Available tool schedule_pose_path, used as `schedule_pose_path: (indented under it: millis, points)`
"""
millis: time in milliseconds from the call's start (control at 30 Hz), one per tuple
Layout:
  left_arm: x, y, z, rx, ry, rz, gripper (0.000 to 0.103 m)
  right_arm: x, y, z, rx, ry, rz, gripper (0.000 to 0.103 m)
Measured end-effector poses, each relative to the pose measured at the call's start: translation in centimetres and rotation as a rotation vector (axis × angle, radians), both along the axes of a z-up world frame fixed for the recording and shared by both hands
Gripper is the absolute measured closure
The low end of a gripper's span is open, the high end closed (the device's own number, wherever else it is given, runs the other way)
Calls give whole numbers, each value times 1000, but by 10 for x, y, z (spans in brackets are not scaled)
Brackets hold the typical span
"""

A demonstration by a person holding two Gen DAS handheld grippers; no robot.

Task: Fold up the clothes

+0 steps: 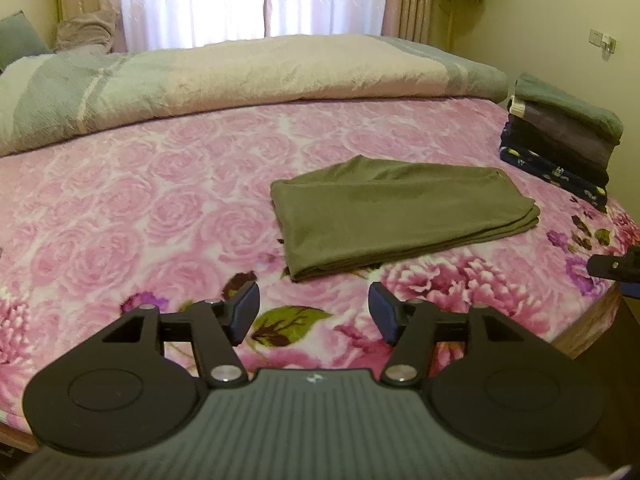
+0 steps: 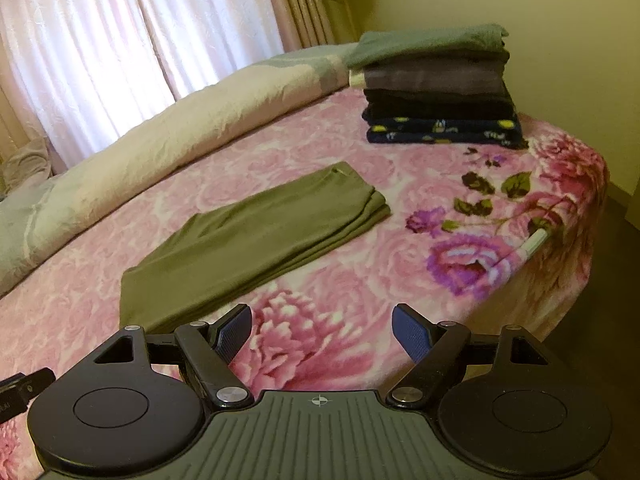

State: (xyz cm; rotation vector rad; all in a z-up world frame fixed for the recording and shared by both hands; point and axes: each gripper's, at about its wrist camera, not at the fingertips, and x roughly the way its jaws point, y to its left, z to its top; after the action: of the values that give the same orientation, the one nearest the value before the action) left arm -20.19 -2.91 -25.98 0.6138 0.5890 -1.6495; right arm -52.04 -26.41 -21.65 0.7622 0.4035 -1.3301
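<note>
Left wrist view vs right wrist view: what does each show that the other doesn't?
Only left wrist: the grey pillow at the bed's head and the open left gripper.
Only right wrist: a white stick at the bed's edge and the open right gripper.
Both: the folded olive garment lying flat, the stack of folded clothes, the rolled duvet, the curtains.

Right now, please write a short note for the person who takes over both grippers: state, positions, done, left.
Left gripper: jaws open, nothing between them.
Right gripper: jaws open, nothing between them.
Olive garment: folded flat on the pink floral blanket, just ahead of both grippers.
Stack of folded clothes: at the far right corner of the bed.
Done: the olive garment looks folded.
Left: probably move it onto the stack; no unfolded clothes are in view.
</note>
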Motion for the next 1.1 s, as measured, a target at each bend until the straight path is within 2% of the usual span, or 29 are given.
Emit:
schedule_pose_path:
  millis: [167,300,433,533,700,800,1000,1100]
  points:
    - [-1,-13,-12,53,46,-24,45,-9,-12,-15,43,-60,-3,23]
    - [-3,-24,-22,88,68,-31,45,-14,-21,-28,82,-51,-25,23]
    - [-5,-33,-34,116,49,-26,45,-24,-29,-42,118,-53,-57,23]
    - [-2,-40,-44,143,80,-25,45,-33,-35,-53,131,-80,-77,23]
    - [6,-51,-51,139,165,-38,46,-49,-46,-71,147,-179,-87,23]
    - [8,-63,-53,128,206,-34,49,-56,-57,-80,153,-232,-113,23]
    - [6,-91,-60,131,223,-20,51,-75,-95,-98,166,-434,-167,23]
    - [5,-106,-65,140,251,-11,57,-83,-117,-106,169,-529,-204,23]
